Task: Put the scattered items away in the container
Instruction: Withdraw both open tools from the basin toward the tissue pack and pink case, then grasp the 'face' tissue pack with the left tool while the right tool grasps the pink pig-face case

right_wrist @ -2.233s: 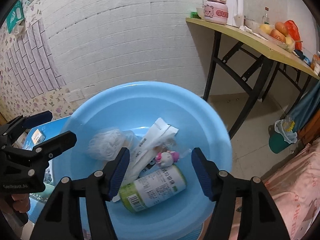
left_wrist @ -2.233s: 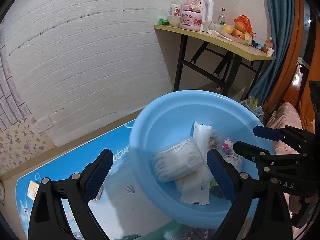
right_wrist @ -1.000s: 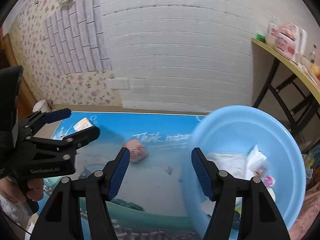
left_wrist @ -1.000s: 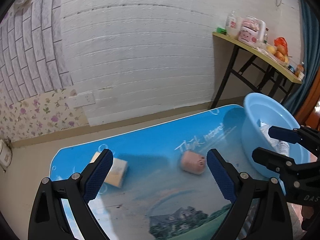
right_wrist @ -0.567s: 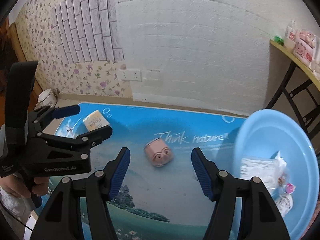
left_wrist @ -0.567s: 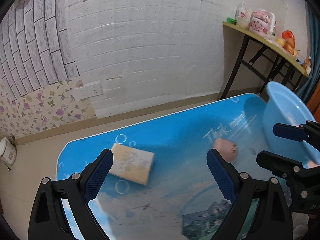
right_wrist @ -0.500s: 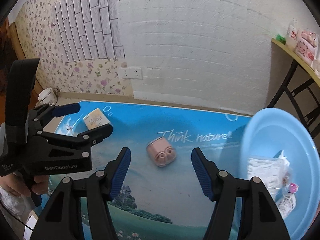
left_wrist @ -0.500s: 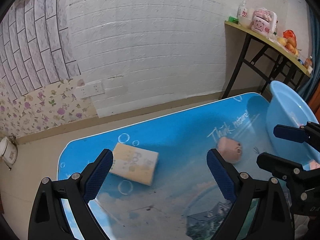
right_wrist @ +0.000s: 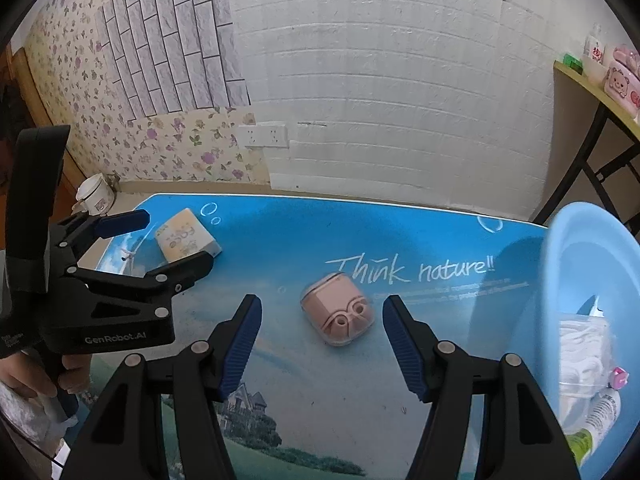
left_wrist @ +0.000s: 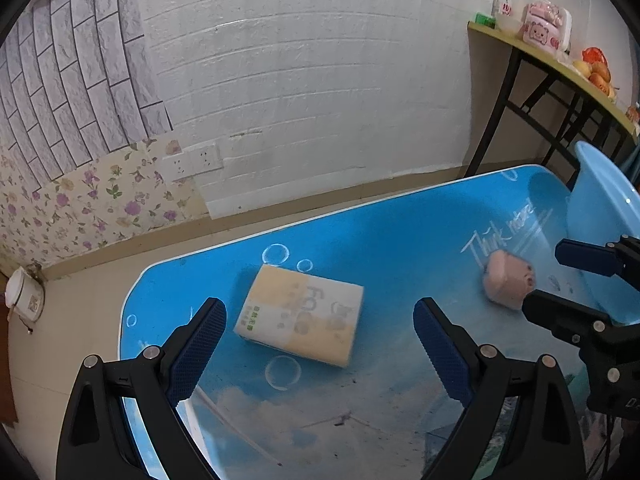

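Note:
A yellow and white tissue pack (left_wrist: 301, 314) lies flat on the blue table, and my left gripper (left_wrist: 320, 356) hangs open just above and in front of it with nothing between its fingers. A pink pig-faced case (right_wrist: 339, 318) lies near the white lettering; my right gripper (right_wrist: 322, 354) stands open right before it, empty. The same pack (right_wrist: 187, 240) and case (left_wrist: 507, 282) show in the other views. The light blue basin (right_wrist: 554, 280) at the table's right end holds a white packet, a bottle and a small pink toy.
The blue printed table (left_wrist: 400, 248) ends in a rounded far edge close to a white brick wall. A small white pot (left_wrist: 24, 296) sits on the floor at left. A yellow side table (left_wrist: 560, 64) with fruit and a pink box stands at right.
Both grippers have swung left from above the basin to over the table and come lower. The tissue pack and the pink case now lie right before the fingers, larger in view.

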